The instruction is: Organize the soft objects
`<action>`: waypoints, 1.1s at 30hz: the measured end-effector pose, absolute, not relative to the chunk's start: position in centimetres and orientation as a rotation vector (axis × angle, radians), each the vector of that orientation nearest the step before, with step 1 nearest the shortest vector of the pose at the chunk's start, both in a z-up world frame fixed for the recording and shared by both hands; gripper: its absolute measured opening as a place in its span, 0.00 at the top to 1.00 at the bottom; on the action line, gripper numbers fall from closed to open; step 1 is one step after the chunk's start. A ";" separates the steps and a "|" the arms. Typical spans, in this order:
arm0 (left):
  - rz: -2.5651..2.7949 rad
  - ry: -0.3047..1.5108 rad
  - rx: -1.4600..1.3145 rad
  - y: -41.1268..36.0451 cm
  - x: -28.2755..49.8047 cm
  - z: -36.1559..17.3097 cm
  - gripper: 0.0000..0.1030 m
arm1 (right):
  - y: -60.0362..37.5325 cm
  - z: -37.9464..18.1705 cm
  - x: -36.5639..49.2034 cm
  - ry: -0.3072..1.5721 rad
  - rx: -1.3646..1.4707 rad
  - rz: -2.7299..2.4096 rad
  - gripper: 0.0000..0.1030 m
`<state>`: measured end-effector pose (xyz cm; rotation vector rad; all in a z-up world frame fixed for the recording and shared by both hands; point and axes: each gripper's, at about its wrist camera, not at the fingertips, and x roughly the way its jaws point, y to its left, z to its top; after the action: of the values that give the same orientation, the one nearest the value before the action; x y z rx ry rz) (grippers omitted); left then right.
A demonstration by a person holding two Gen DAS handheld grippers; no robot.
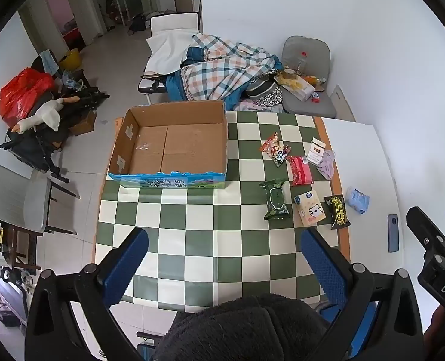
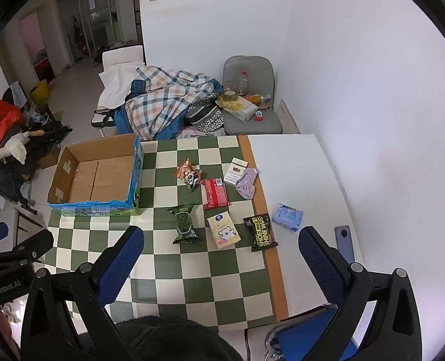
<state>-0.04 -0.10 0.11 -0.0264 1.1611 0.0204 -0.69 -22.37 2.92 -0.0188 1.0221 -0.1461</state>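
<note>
An empty cardboard box stands on the checkered table at the back left. Soft packs lie to its right: a dark green wipes pack, a red pack, a cream tissue pack, a black shoe-wipes pack, a light blue pack, snack bags, a lilac cloth. My left gripper and right gripper are open and empty above the table's near edge.
A white carton lies by the cloth. A phone lies on the white board at right. A grey chair with clutter and a plaid blanket are behind the table.
</note>
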 end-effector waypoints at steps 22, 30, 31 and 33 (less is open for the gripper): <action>0.016 1.105 -0.034 -0.3 -0.4 2.0 0.00 | -22.2 4.7 -1.4 0.966 -0.019 -0.129 0.00; 0.015 1.103 -0.031 -0.4 -0.2 2.3 0.00 | -22.1 5.0 -1.4 0.961 -0.019 -0.131 0.00; 0.016 1.103 -0.033 -0.4 -0.2 2.3 0.00 | -22.1 5.0 -1.3 0.962 -0.018 -0.131 0.00; 0.017 1.101 -0.033 -0.4 -0.3 2.3 0.00 | -22.1 5.1 -1.4 0.969 -0.016 -0.130 0.00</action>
<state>-0.29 -0.37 2.25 -0.0326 1.1009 0.0173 -1.35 -22.08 5.06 -0.0161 0.9691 -0.1300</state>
